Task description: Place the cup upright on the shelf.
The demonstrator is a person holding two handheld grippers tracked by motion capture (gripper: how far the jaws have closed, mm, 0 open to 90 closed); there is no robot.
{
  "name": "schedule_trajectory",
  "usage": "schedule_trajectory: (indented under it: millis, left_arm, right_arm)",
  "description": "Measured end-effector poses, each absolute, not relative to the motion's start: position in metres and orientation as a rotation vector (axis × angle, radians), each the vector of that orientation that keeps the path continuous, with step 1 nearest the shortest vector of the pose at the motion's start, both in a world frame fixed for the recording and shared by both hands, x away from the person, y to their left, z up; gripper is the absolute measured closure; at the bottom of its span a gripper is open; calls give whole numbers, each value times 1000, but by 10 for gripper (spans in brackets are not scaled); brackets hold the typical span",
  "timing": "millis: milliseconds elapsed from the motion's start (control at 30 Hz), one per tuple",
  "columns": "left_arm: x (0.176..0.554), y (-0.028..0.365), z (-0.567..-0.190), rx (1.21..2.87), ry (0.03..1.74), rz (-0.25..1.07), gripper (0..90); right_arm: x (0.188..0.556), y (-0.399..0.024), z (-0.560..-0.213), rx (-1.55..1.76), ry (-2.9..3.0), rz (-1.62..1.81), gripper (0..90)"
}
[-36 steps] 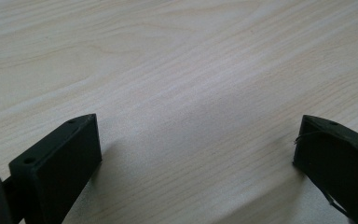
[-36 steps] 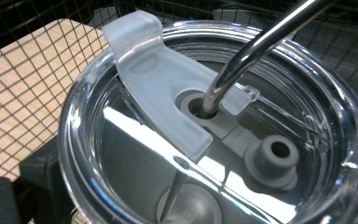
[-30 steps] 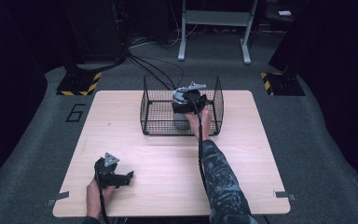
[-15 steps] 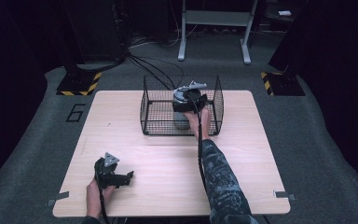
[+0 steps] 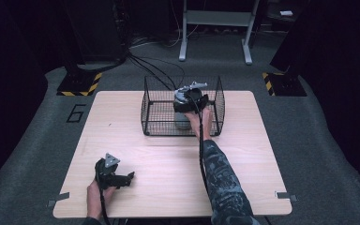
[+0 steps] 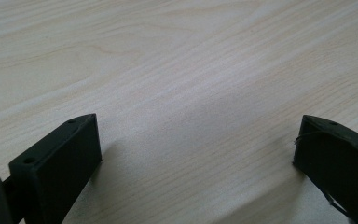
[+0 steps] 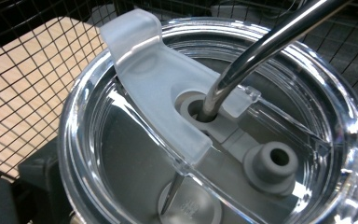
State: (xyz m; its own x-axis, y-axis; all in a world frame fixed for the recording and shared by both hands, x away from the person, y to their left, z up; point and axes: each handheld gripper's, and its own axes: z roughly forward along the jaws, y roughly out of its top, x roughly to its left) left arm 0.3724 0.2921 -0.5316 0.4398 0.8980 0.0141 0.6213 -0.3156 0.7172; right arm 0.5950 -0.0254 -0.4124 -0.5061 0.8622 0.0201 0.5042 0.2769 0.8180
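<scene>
A black wire basket [image 5: 146, 112] stands at the far middle of the wooden table [image 5: 168, 159]. Inside it is a grey tumbler [image 5: 183, 121] with a clear lid [image 7: 135, 93] and a metal straw [image 7: 261, 46] through the lid's hole. My right gripper [image 5: 191, 101] reaches into the basket and is shut on the tumbler near its top; one black finger [image 7: 42, 172] presses against the tumbler's side, and the other is hidden. Near the table's front left, my left gripper [image 5: 122, 179] rests low over bare wood, open [image 6: 198, 149] with nothing between its jaws.
The basket's wire walls closely surround the tumbler and my right hand. Beyond the table's far edge, on the dark floor, are a metal stand [image 5: 215, 28], cables and two hazard-striped blocks [image 5: 77, 84] [image 5: 281, 82].
</scene>
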Motion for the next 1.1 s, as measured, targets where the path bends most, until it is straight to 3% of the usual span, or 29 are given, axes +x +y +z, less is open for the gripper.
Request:
schedule_trajectory:
  millis: [700,1100]
  left_arm:
    - [373,293,-531,2062,1262,548,4]
    - [373,292,-532,2045,1269,550,4]
  right_arm:
    - [562,-64,-377,1210,2199,1233,0]
    - [498,-89,-355,1069,2243,1248,0]
